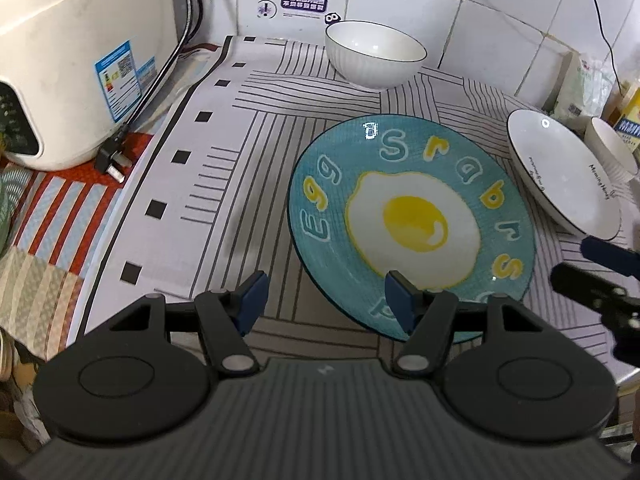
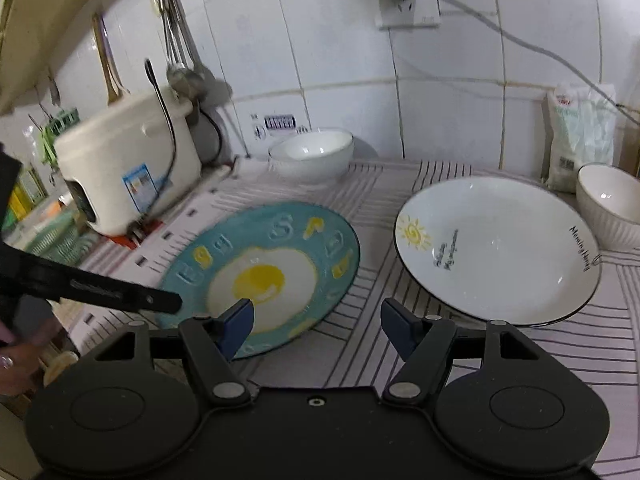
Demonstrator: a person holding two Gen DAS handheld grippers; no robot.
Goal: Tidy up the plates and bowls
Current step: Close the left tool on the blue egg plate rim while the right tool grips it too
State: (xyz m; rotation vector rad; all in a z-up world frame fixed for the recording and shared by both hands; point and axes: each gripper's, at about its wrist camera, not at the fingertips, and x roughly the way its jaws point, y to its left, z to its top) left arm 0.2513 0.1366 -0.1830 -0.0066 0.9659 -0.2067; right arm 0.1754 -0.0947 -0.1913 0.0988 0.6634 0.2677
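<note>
A white-tiled kitchen wall (image 2: 340, 60) is backing a tabletop that is wearing a white cloth (image 1: 224, 184) printed with black lines and squares. At far left, a cream rice cooker (image 1: 80, 60) is standing beside the cloth, its unplugged plug (image 1: 112, 160) lying at the cloth's edge, and ladles (image 2: 180, 40) are hanging on the wall above it. Behind the cloth's middle, a white bowl (image 1: 374, 54) is sitting upright against the wall. In front of it, the teal plate (image 1: 412, 224) painted with a fried egg and letters is lying flat on the cloth. The left tongs (image 1: 324, 300) are hovering open at the teal plate's near edge, one blue pad (image 1: 400, 300) showing over the rim and the other over bare cloth, nothing between them. Whether that pad is touching the plate cannot be told. The right tongs (image 2: 316, 328) are likewise hanging open and empty above the strip of cloth between the two plates. To the right, a white plate (image 2: 496, 252) with a sun drawing and dark script is resting on the cloth, apart from the teal one. A second, smaller bowl (image 2: 612, 208) is standing just beyond its far right rim. A pale bag (image 2: 580, 136) is leaning against the wall behind that bowl.
</note>
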